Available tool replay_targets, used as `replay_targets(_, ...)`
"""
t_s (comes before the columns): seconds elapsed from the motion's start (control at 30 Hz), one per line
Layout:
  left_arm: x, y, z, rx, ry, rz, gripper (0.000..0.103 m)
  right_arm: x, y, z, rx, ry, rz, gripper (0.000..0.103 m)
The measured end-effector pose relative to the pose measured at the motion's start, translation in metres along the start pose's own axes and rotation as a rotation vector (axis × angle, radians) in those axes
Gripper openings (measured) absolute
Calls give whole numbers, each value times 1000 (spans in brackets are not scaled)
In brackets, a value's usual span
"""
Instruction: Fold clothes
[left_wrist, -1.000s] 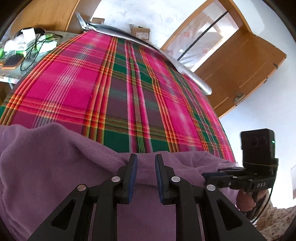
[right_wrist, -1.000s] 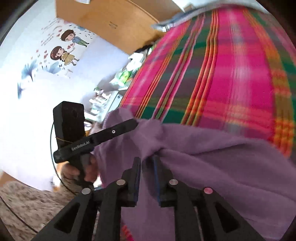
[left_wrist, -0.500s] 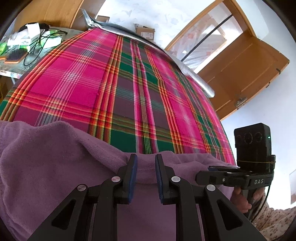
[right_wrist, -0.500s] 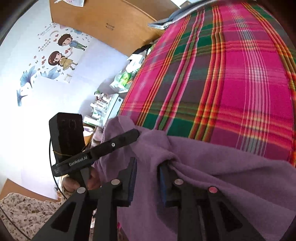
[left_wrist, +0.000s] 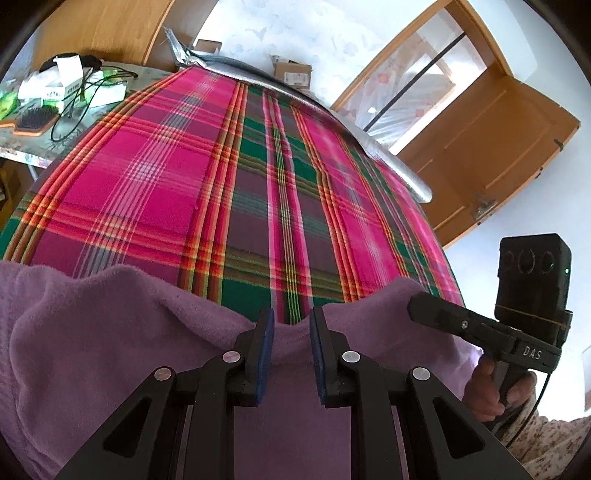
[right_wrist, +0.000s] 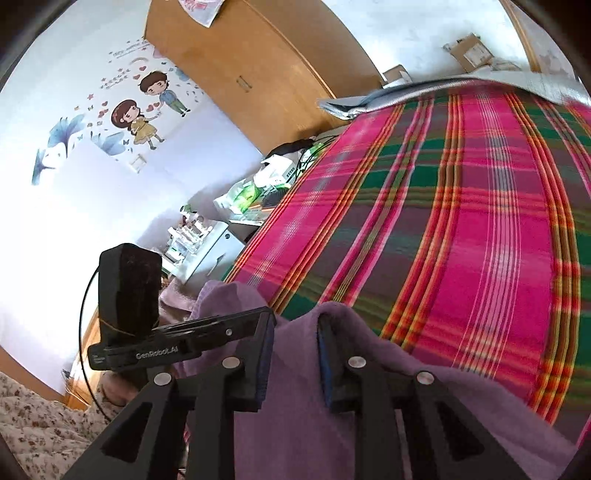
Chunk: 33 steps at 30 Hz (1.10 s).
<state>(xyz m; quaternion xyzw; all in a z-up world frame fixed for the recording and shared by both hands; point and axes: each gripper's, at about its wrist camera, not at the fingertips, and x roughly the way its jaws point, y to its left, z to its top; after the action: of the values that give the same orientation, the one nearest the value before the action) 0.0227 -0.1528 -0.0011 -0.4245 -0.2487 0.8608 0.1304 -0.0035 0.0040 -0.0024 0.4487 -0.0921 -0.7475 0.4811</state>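
A purple fleece garment (left_wrist: 110, 332) lies bunched at the near edge of a bed covered by a pink and green plaid cloth (left_wrist: 258, 184). My left gripper (left_wrist: 291, 317) is shut on the garment's top hem, with fleece filling the gap between its pads. To its right, my right gripper (left_wrist: 417, 308) holds the same hem, which rises to its tip. In the right wrist view, the garment (right_wrist: 406, 406) fills my right gripper (right_wrist: 295, 325) and drapes over its right finger. The left gripper (right_wrist: 266, 317) pinches fleece just beside it.
A cluttered side table (left_wrist: 55, 92) with a hairbrush (left_wrist: 33, 123) and cables stands left of the bed. A silver mat (left_wrist: 388, 162) runs along the far edge. A wooden door (left_wrist: 491, 147) stands open at right. A hand (left_wrist: 484, 391) grips the right handle.
The right gripper has risen and rolled, lifting its part of the hem, and its jaws stand slightly wider than a second ago. The left gripper has barely moved.
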Motion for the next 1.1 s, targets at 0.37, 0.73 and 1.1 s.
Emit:
replay_targets(0.37,-3,-6,12,10,-46,2,20,5,-29,38,37,-66,-130,8)
replay_targets(0.73,36,-37,31,141,92,-118,21,-68,-41,18,-17,-74,-276,9)
replay_targets(1.1,55,-44,34,179,181,-146,21,-65,-55,-38,-166,210,-333,29)
